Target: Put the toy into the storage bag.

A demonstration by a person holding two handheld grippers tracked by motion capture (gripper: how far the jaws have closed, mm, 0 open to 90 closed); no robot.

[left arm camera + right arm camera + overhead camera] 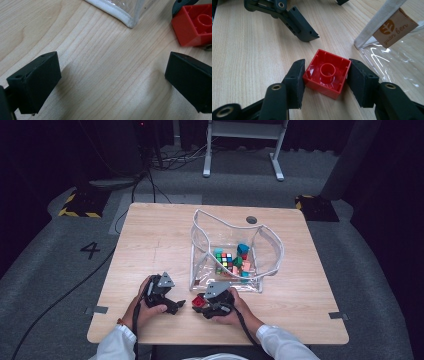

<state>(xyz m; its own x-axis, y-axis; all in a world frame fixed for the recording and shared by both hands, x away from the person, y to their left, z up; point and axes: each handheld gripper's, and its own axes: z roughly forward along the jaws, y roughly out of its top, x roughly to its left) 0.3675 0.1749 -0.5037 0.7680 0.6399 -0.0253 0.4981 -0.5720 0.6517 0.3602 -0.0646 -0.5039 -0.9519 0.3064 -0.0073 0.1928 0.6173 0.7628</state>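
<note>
A red building block [327, 76] lies upside down on the wooden table, hollow side up, with the pads of my right gripper [327, 75] pressed against its two opposite sides. From above, that block [198, 301] sits near the table's front edge with the right gripper [202, 304] around it. My left gripper [179, 305] rests just left of it, jaws wide open over bare wood [112, 75]. The red block [196, 25] shows at that view's upper right. One finger [299, 27] of the left gripper lies beyond the block.
A clear plastic bag with white trim [270, 245] stands open behind the grippers, holding a colour-puzzle cube [226, 260] and several coloured blocks. Its corner [125, 17] and label [395, 27] are close by. A round hole [251, 220] marks the table's far side.
</note>
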